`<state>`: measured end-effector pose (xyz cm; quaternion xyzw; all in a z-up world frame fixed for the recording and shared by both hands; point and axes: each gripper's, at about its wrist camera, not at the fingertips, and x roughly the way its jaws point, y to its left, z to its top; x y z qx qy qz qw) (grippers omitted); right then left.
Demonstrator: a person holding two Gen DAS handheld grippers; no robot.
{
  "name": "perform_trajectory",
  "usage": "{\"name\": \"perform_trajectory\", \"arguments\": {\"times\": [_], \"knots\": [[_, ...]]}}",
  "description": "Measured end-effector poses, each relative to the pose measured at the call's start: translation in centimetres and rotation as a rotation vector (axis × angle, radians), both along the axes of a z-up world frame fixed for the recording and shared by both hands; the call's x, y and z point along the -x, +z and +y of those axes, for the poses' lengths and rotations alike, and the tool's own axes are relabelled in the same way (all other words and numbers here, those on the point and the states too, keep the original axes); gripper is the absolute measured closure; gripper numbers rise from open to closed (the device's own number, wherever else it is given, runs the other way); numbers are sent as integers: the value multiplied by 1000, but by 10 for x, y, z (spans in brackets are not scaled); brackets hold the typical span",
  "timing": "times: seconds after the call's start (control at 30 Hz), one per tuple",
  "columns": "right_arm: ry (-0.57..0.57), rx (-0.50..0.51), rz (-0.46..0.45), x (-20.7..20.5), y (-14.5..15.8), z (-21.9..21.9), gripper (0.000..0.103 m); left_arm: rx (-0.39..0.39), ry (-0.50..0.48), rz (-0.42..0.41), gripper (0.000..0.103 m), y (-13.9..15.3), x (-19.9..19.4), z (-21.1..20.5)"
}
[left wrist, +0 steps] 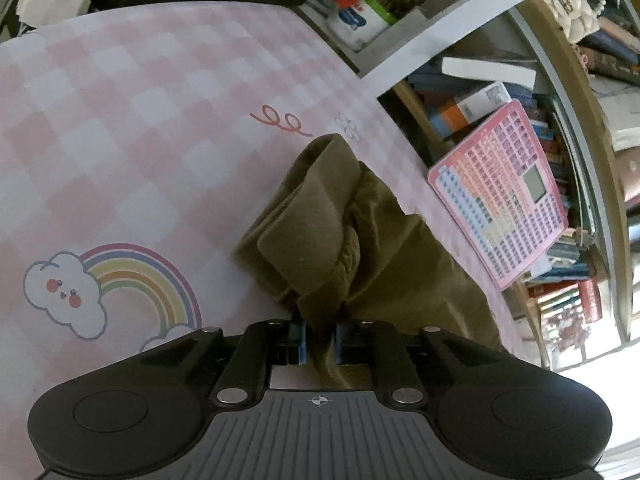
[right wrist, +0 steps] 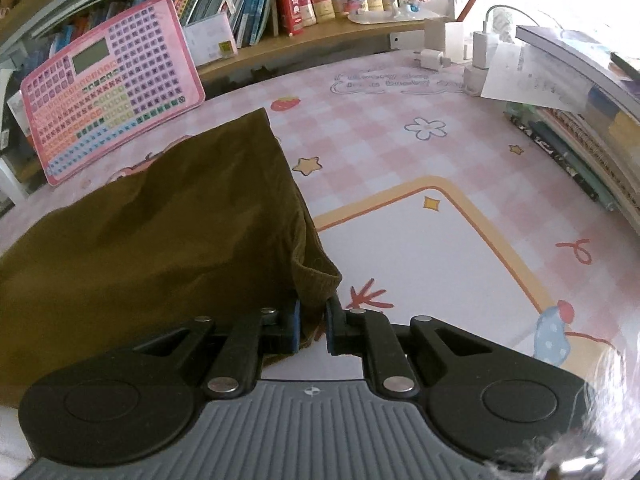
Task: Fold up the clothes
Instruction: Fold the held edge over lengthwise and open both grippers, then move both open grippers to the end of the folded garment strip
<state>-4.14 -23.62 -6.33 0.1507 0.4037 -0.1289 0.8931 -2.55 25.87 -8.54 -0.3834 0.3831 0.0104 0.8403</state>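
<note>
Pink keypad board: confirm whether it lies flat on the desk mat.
No: the pink keypad board stands tilted, leaning back against the books on the shelf.

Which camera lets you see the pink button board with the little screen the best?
The right wrist view. There the pink button board leans against the bookshelf, facing the camera, with its screen and all its coloured rows visible. In the left wrist view, the board sits off to the side, tilted and stretched.
</note>
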Motion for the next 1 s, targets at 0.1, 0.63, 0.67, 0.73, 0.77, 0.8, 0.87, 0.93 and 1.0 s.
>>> {"name": "perform_trajectory", "arguments": {"times": [0.1, 0.63, 0.67, 0.73, 0.77, 0.8, 0.87, 0.93, 1.0], "knots": [[-12, 13, 3, 4, 1, 2, 85, -36, -23, -1, 72, 4, 4, -2], [6, 18, -61, 64, 19, 47, 47, -300, -195, -9, 41, 32, 40, -50], [3, 23, -62, 67, 19, 51, 41, -318, -207, -10, 38, 34, 42, -54], [-3, 36, -64, 73, 19, 58, 31, -355, -231, -11, 35, 37, 47, -62], [-5, 44, -64, 76, 18, 63, 24, -369, -242, -10, 34, 37, 49, -65], [-1, 56, -61, 79, 17, 68, 22, -383, -254, -8, 32, 37, 50, -69], [28, 83, -51, 83, 16, 79, 17, -410, -277, -4, 29, 37, 53, -77], [58, 108, -44, 84, 15, 86, 16, -437, -301, 0, 25, 37, 56, -84], [72, 122, -49, 86, 17, 89, 16, -465, -324, 3, 23, 36, 59, -91]]}}
